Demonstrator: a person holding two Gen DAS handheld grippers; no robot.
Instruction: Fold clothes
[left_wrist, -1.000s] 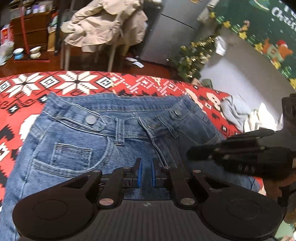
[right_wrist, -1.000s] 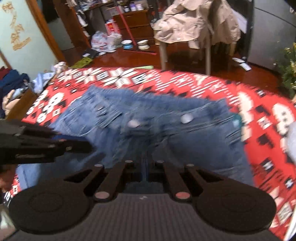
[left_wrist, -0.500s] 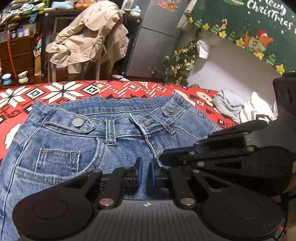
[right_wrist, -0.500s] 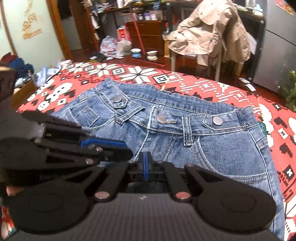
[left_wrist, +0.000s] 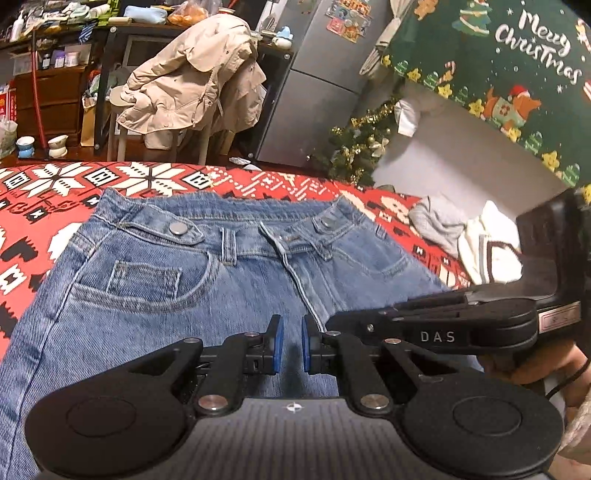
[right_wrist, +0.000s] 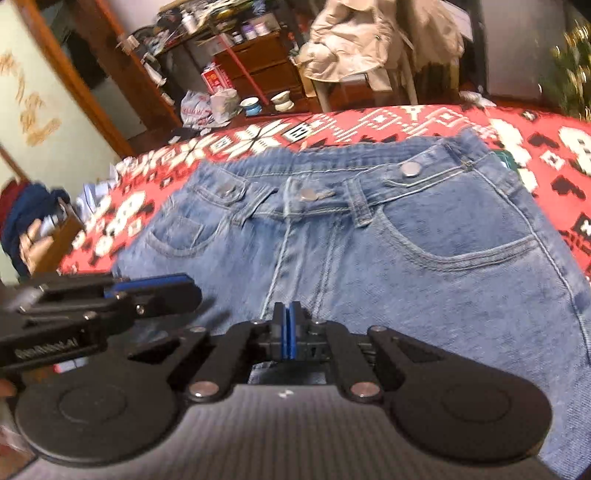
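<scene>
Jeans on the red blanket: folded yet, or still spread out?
Still spread, as far as visible. The jeans lie front-up on the blanket, waistband flat, both front pockets showing side by side. The legs are out of view.

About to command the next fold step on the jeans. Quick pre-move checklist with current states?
1. Jeans lie front up, waistband away from the cameras: ok.
2. Waist area flat on the red blanket: ok.
3. Left gripper has a small gap between its pads, denim seen through it; actual pinch: cannot tell.
4. Right gripper pads together; fabric caught between: cannot tell.
5. Grippers side by side, close together over the crotch seam: ok.
6. Leg ends visible: not ok, out of frame.
</scene>
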